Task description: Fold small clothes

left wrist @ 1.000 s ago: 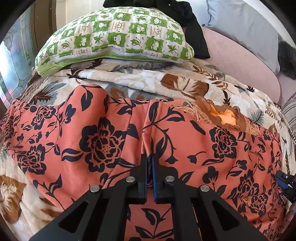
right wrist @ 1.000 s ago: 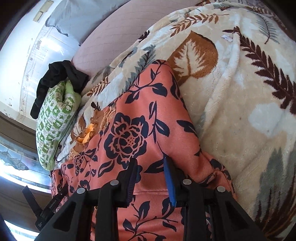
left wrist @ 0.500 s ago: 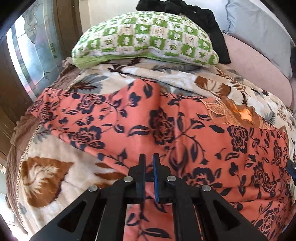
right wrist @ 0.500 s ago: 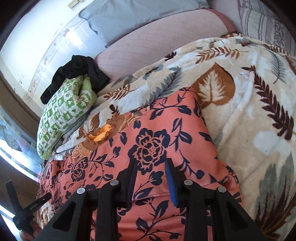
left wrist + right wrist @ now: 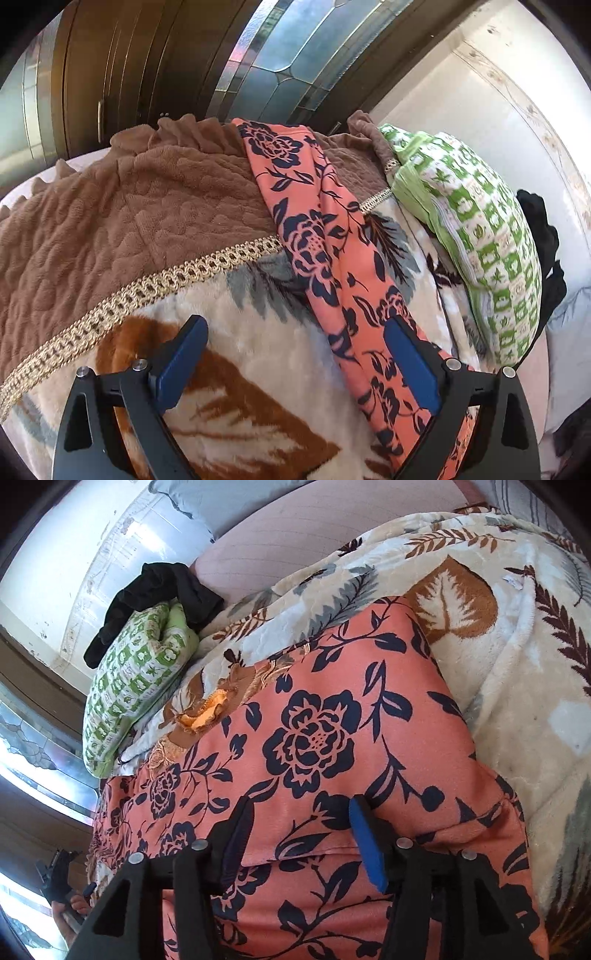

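Where it lies spread, coral garment (image 5: 332,716) shows navy roses.

Bright window daylight, fisheye-warped edges

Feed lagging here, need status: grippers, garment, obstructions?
Left gripper opening, empty. Right gripper opening over coral floral garment, not pinching. Garment flat on blanket; nothing in the way.

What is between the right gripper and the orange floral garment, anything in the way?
Nothing visible. The right gripper sits directly over the garment with jaws opening, and only the garment's own fabric lies between and ahead of them. The pillow and black cloth lie far off to the side.
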`<move>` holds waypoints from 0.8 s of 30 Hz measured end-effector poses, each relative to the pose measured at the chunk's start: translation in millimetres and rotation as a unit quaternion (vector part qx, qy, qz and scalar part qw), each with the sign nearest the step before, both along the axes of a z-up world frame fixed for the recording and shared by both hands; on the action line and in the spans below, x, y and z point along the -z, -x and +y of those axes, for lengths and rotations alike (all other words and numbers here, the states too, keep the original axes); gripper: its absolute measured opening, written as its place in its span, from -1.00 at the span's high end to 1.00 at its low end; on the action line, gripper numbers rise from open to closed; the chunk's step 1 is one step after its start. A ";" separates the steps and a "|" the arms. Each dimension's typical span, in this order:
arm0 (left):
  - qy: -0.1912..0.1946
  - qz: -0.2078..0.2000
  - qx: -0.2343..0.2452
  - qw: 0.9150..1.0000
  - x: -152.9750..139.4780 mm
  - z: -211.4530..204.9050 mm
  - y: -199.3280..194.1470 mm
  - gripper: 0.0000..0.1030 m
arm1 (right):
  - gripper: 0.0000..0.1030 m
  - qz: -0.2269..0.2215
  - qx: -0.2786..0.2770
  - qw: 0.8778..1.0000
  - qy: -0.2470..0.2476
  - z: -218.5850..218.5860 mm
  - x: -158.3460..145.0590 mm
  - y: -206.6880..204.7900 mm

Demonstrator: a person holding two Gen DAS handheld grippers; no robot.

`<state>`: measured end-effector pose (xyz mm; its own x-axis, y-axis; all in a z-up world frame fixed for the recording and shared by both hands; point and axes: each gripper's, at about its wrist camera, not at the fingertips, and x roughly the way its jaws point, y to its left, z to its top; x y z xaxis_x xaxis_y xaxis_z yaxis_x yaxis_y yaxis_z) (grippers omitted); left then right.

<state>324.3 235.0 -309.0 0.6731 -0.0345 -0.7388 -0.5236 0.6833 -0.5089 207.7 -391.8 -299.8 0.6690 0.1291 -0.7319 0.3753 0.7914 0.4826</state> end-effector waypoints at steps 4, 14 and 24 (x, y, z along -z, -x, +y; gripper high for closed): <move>-0.006 -0.025 0.006 1.000 -0.5 14.0 -21.8 -0.87 | -0.14 0.009 -0.011 0.999 0.041 10.8 -2.2 -3.6; -0.078 0.013 0.059 0.995 10.1 -5.8 -68.0 0.83 | -0.14 0.003 0.003 1.000 0.015 4.5 -1.3 -2.0; -0.270 -0.127 0.263 0.917 -107.5 -205.2 -12.0 0.86 | -0.12 -0.015 0.036 0.999 -0.030 -10.8 -10.6 6.7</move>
<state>336.3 29.8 -201.6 0.8212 -0.0800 -0.5650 0.0407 0.9958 -0.0819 201.0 -402.7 -289.2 0.6999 0.1234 -0.7035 0.4141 0.7324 0.5405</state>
